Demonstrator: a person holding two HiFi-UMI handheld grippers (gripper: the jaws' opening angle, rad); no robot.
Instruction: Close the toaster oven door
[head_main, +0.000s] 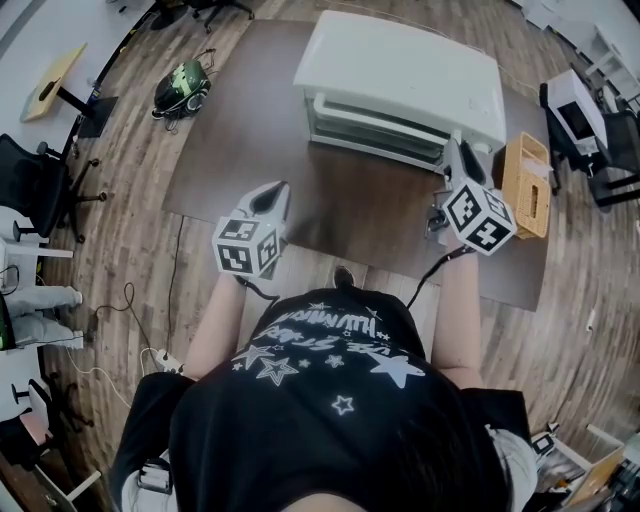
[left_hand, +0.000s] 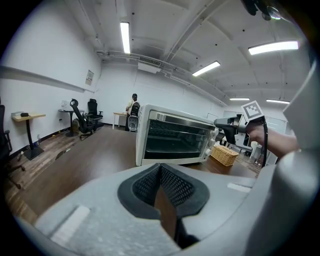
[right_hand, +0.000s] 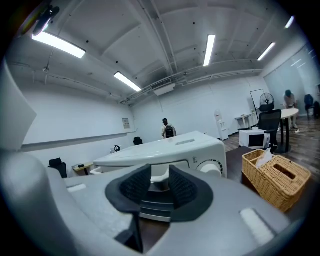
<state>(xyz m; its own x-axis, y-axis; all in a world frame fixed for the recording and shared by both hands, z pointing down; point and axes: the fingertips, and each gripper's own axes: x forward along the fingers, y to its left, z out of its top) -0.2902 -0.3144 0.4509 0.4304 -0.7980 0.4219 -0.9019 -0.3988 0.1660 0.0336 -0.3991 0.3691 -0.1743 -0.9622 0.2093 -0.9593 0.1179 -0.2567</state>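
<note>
Sitting at the back of the brown table (head_main: 345, 215), the white toaster oven (head_main: 400, 85) has its glass door upright and closed. The right gripper (head_main: 452, 150) hovers by its right front corner, jaws parted around nothing. The left gripper (head_main: 272, 195) hangs well short of it, jaws pressed together and empty.

No word or number can be read with certainty. The person's black T-shirt (head_main: 330, 385) carries white lettering (head_main: 320, 330) among white stars, seen upside down from the head view and too warped to spell out. A small sign (left_hand: 90, 76) on the far left wall is too small to read. The toaster oven's dial (right_hand: 210, 168) has a ring of fine marks, illegible. The cubes on the left gripper (head_main: 276, 192) and the right gripper (head_main: 451, 142) bear black-and-white square markers, not letters.
</note>
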